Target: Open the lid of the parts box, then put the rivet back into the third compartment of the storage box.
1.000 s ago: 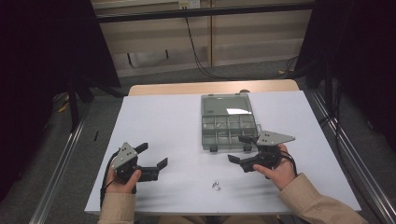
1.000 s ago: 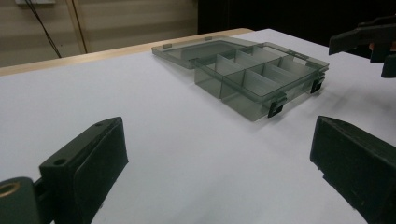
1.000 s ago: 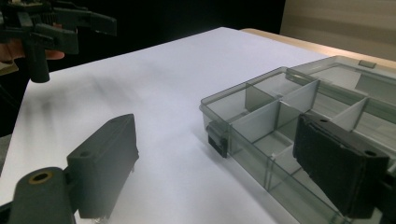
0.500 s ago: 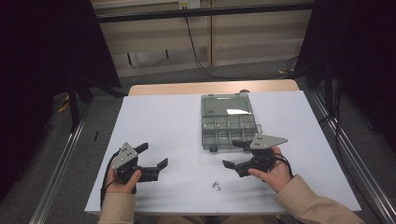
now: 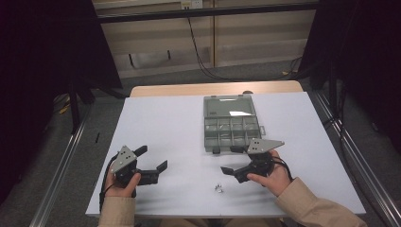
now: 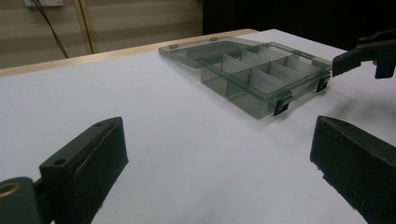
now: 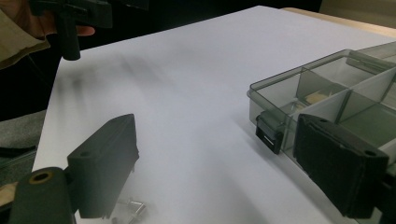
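The right gripper [image 5: 235, 163] is standing with its jaws wide apart and is holding nothing between them. It is hovering just in front of the near edge of the compartment box [image 5: 231, 130] — in the right gripper view one jaw is crossing in front of the box's near corner, beside a black latch [image 7: 267, 131], but I cannot tell if it is touching. The small screws [image 5: 218, 188] are lying on the white table [image 5: 165, 123], a little nearer to the person than this gripper and near the box's front; they are showing blurred under the other jaw in the right gripper view [image 7: 133, 207].

The left gripper [image 5: 153, 160] is also standing wide open and empty — well apart from the box, to its left and nearer the person. In its own view the white table is showing bare between its jaws.

The box is lying open and flat on the table, its clear lid [image 5: 226, 105] folded back on the far side, its divided compartments facing up.
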`<action>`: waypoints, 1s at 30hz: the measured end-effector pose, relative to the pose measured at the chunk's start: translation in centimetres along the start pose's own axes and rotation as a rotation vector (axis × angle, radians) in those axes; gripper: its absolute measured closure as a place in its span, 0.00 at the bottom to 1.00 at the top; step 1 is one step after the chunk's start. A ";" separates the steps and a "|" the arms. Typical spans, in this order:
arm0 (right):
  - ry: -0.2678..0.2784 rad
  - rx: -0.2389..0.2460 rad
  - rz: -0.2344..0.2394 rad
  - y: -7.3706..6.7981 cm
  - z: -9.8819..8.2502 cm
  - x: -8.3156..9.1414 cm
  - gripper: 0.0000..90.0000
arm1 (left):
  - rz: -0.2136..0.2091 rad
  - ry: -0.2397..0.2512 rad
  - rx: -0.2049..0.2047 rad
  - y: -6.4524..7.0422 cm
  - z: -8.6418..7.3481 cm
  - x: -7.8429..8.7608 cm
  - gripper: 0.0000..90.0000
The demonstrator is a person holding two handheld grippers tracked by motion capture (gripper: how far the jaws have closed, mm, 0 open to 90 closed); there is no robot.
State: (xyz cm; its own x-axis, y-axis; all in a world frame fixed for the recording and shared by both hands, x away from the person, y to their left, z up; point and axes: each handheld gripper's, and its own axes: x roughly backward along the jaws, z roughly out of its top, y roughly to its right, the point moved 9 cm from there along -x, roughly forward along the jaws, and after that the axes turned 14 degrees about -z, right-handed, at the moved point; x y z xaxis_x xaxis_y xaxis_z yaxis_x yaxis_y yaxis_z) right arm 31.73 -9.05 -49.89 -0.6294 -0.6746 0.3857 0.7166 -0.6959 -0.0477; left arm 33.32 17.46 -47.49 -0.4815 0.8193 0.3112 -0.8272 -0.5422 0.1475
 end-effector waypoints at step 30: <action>-0.101 0.042 0.088 -2.2 -1.7 -1.0 0.30 | 0.013 0.004 0.000 -0.2 0.0 0.1 0.04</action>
State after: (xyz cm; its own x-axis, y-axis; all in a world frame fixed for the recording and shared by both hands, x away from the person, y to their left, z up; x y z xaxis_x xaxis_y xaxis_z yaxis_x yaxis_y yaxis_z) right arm 30.25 -7.27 -51.75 -0.5317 -0.7027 0.4728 0.7809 -0.6229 -0.0476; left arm 33.39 17.67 -47.50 -0.4932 0.8131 0.3092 -0.8210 -0.5526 0.1436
